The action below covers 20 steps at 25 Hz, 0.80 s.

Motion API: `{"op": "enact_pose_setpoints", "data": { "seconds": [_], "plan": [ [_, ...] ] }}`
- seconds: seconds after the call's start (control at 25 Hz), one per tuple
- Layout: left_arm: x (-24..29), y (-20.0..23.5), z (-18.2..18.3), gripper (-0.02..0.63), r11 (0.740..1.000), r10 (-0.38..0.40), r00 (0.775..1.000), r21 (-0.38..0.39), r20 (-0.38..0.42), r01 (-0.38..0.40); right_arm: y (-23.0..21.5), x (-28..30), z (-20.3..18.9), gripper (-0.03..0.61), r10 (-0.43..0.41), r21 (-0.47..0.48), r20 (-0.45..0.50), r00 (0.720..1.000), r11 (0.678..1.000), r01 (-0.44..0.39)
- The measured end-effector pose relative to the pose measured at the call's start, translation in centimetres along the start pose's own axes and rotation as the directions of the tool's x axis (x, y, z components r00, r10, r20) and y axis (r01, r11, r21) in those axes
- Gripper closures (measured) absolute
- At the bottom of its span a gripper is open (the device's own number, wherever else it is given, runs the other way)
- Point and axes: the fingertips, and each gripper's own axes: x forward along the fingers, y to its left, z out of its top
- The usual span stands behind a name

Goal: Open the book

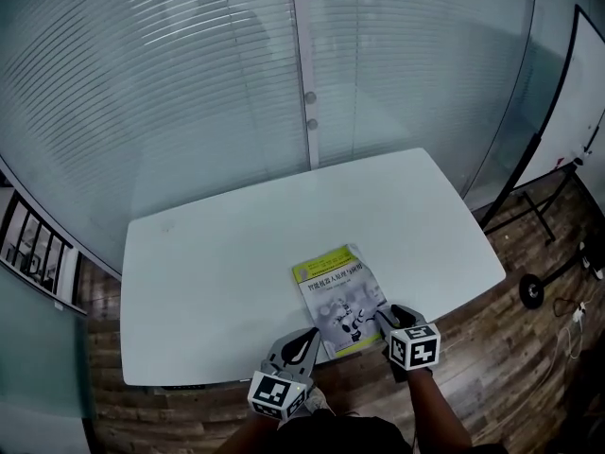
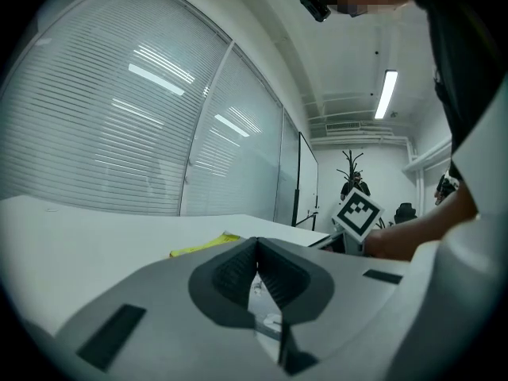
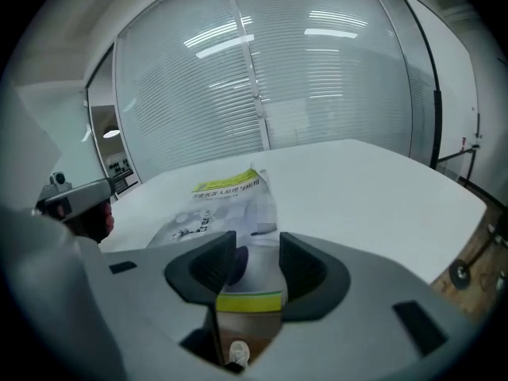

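Observation:
A closed book [image 1: 338, 296] with a white and yellow-green cover lies flat on the white table [image 1: 217, 253], its near edge at the table's front edge. My right gripper [image 1: 389, 313] is at the book's near right corner. In the right gripper view this gripper [image 3: 258, 252] stands open, and the book [image 3: 226, 205] runs away from the gap with its near edge between the jaws, untouched by the pads. My left gripper [image 1: 307, 337] sits just left of the book's near left corner. Its jaws [image 2: 255, 248] are shut on nothing, and the book's yellow edge [image 2: 198, 247] shows beyond them.
A glass wall with blinds [image 1: 189, 83] runs behind the table. A whiteboard on a black stand [image 1: 558, 130] is at the right, over wooden floor [image 1: 529, 348]. A dark rack [image 1: 33, 244] stands at the left. The table's front edge lies right under both grippers.

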Motion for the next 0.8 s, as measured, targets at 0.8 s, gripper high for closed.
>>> {"op": "enact_pose_setpoints", "data": {
  "seconds": [0.8],
  "plan": [
    [-1.9, 0.2, 0.8, 0.601, 0.987, 0.159, 0.987, -0.003, 0.039, -0.159, -1.1, 0.4, -0.4, 0.492, 0.049, 0.043, -0.099, 0.994, 0.998, -0.045]
  ]
}}
